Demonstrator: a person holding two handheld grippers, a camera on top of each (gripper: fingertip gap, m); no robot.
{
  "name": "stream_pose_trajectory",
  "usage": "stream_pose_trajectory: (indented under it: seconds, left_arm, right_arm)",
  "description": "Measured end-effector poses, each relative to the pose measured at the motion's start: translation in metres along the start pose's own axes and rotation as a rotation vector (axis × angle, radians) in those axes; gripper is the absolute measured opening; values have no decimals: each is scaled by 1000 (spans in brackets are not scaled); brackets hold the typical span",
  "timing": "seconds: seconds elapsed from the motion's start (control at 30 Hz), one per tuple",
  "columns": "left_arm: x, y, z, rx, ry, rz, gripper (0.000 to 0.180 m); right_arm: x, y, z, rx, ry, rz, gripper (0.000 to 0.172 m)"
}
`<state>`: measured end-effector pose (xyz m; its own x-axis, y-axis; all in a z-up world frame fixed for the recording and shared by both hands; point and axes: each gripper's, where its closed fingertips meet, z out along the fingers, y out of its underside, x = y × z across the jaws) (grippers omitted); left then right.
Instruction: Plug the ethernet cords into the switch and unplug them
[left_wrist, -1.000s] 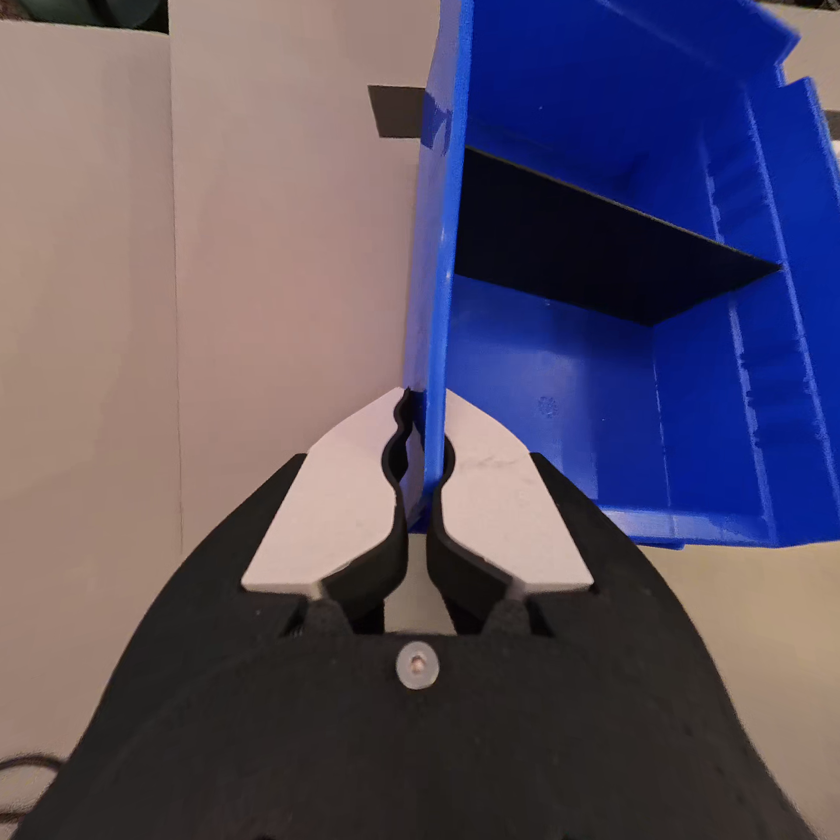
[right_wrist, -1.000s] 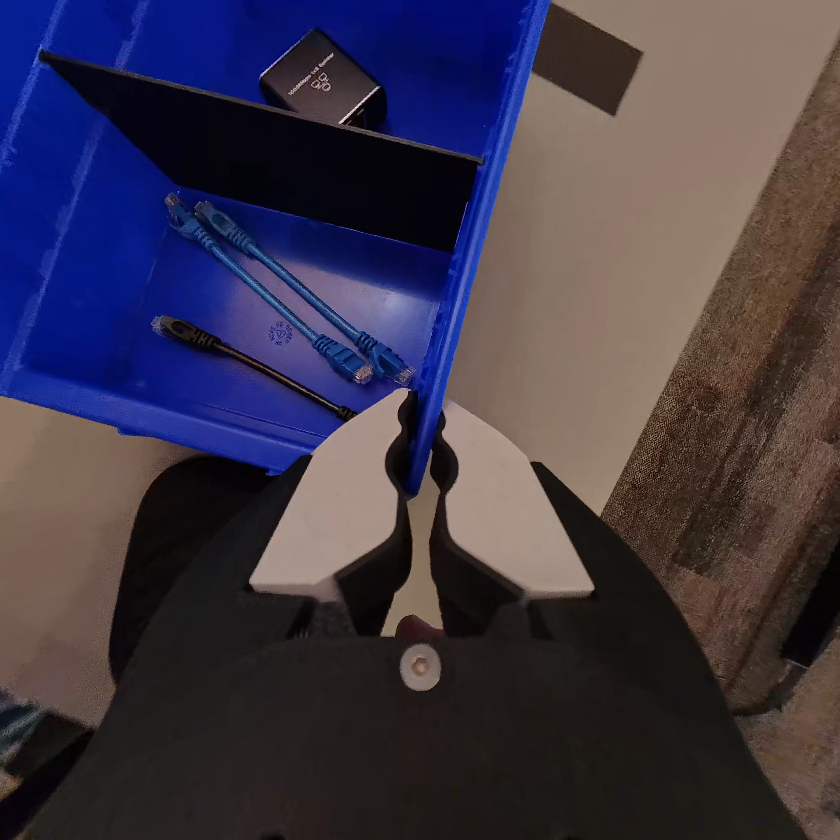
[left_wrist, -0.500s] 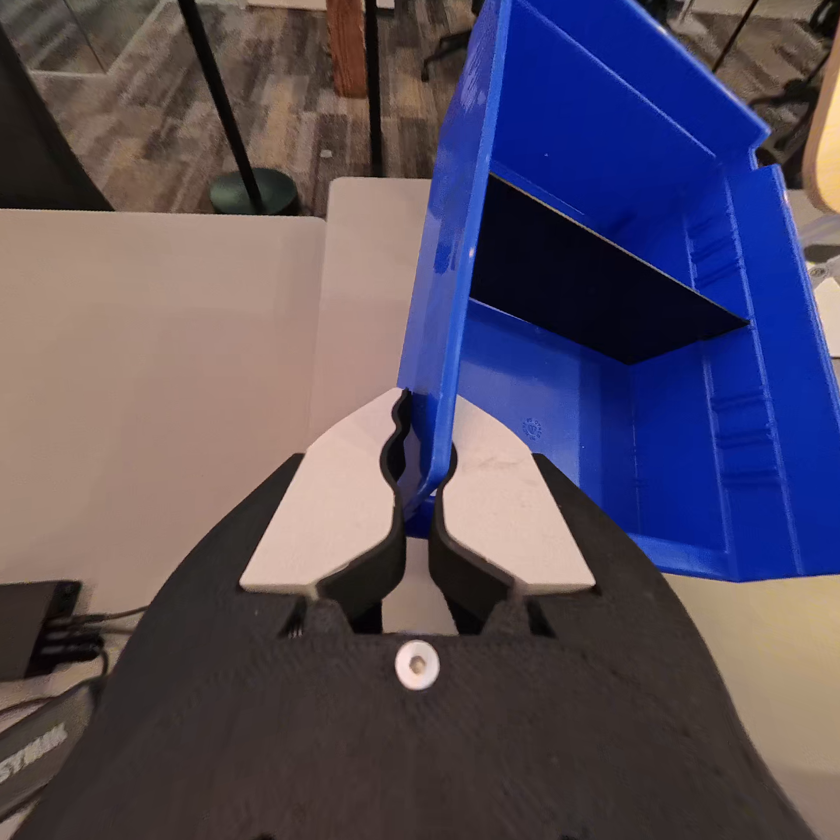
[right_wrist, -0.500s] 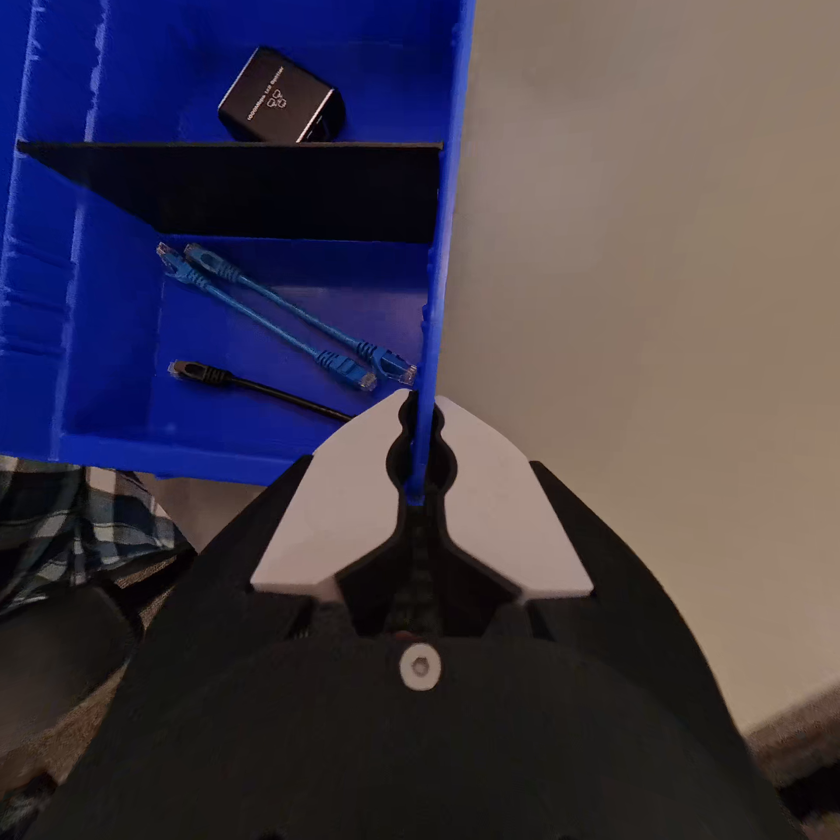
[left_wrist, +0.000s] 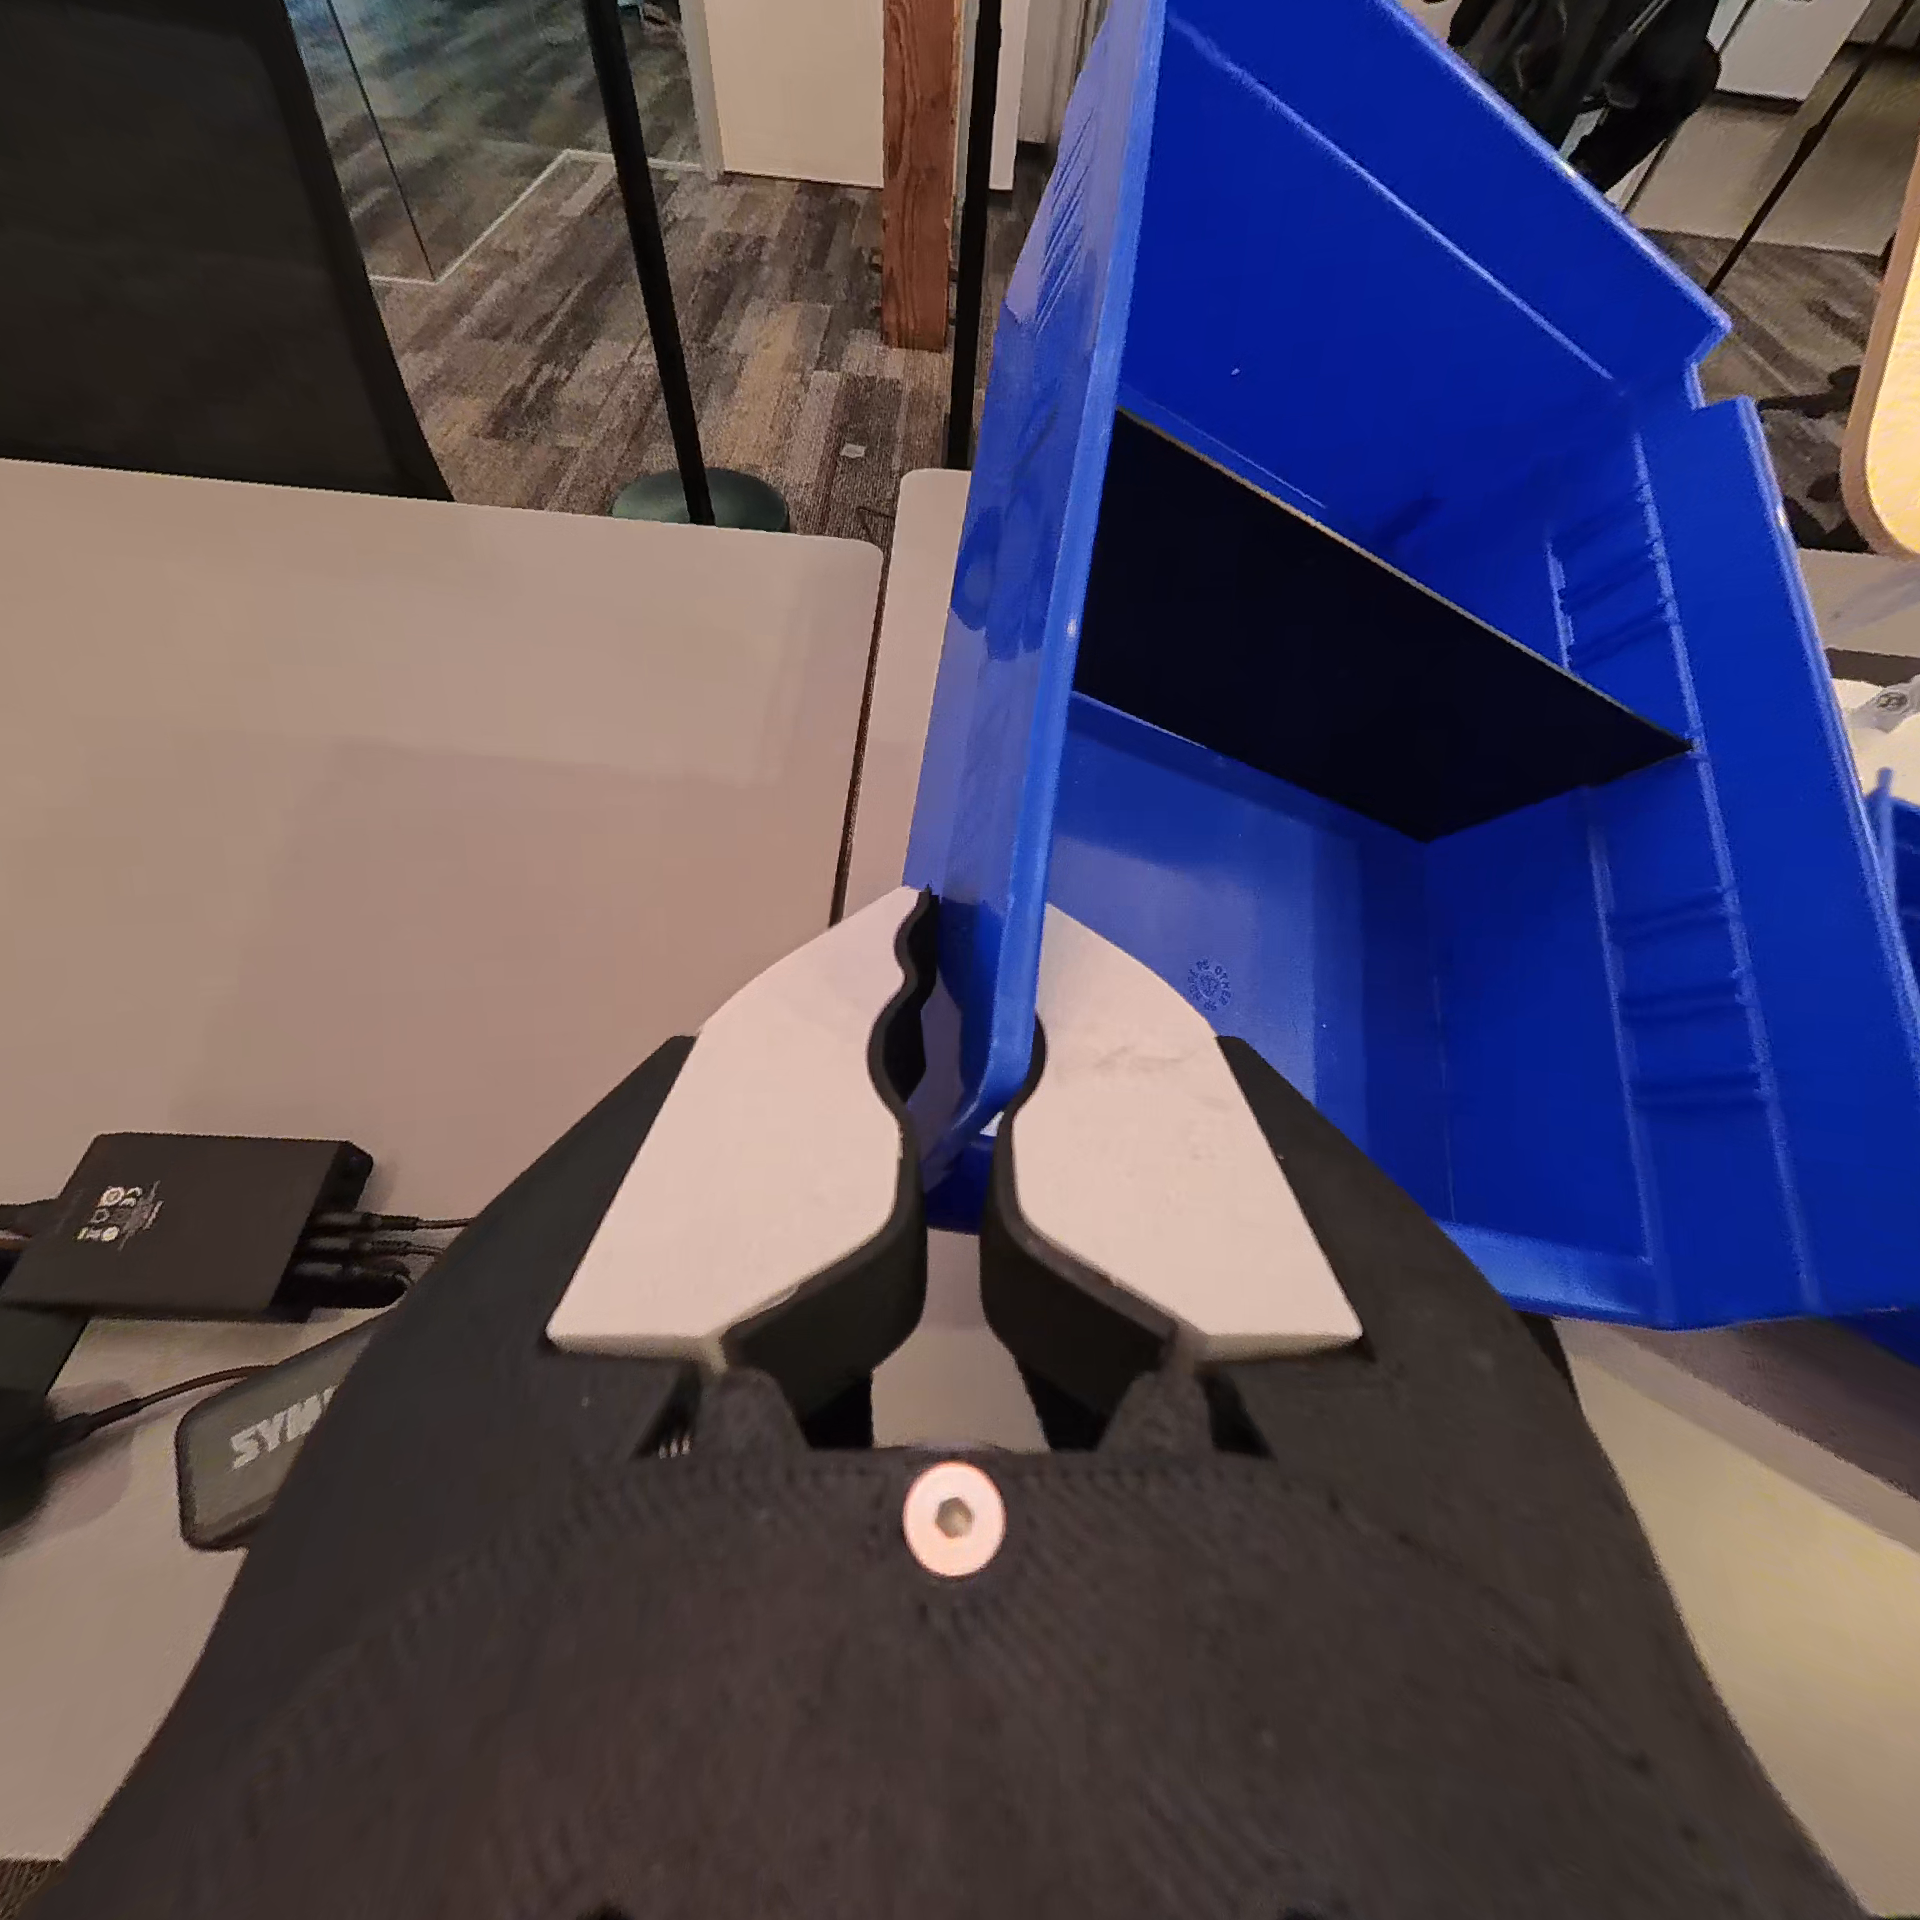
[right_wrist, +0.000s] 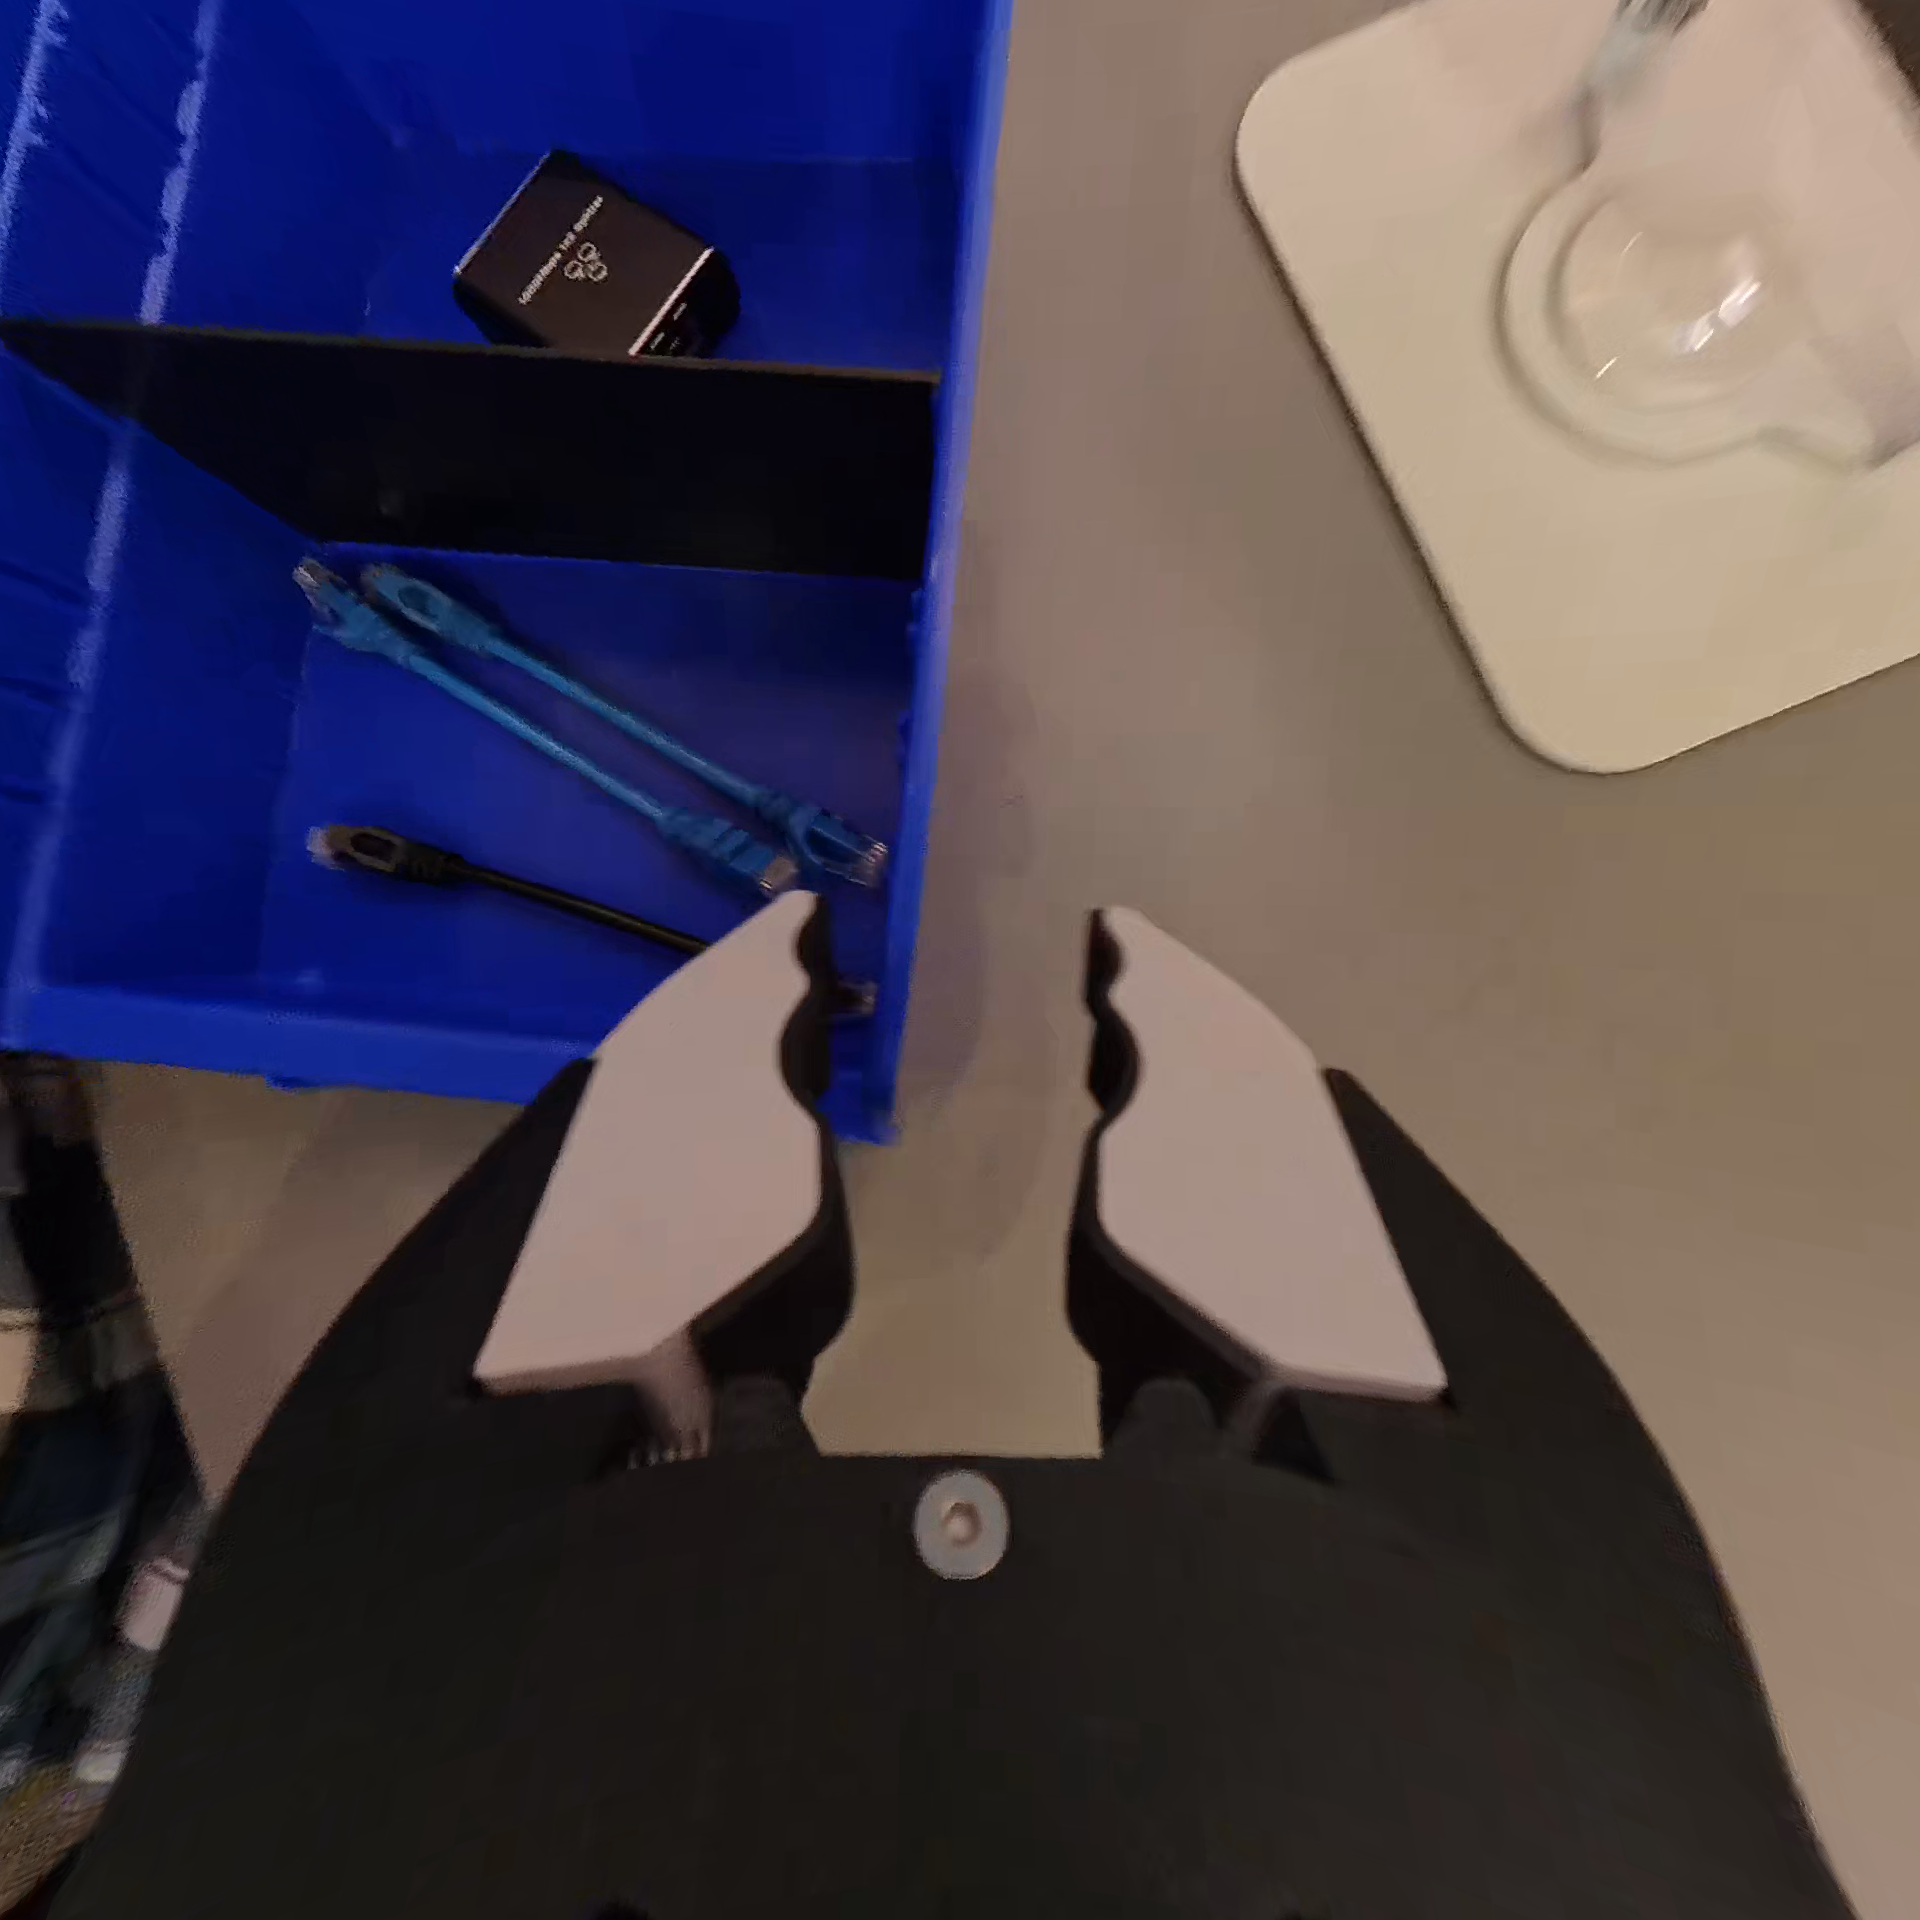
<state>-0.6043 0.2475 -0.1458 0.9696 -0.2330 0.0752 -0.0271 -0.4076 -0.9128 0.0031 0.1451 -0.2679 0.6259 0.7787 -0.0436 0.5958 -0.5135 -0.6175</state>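
The left gripper (left_wrist: 961, 925) pinches the blue bin (left_wrist: 1299, 343) wall; the right gripper (right_wrist: 951, 925) is wide open, holding nothing. Cords (right_wrist: 582, 707) and switch (right_wrist: 597, 272) lie inside: reach in gently

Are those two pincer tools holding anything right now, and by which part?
The left tool pinches the blue plastic bin by its side wall's rim. The right tool is open, holding nothing.
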Motion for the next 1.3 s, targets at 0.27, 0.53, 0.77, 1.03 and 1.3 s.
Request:
stream_pose_trajectory:
  seconds: [0.27,0.53,0.77,1.03,1.3]
  left_arm:
    - [2,4,-24,35,2,3,7]
    - [9,-1,-40,93,19,-25,7]
    - [10,-8,-46,126,22,-28,7]
    - [10,-17,-63,148,-1,-7,7]
    - [8,-30,-89,178,-37,-3,7]
  right_arm:
    - [-94,10,-42,105,-174,-738,58]
    - [-108,54,35,-144,-270,-985,42]
    - [-112,10,71,-140,-229,-1024,32]
    - [-98,-108,166,-160,-132,-775,27]
    - [-81,-248,276,-162,98,-423,27]
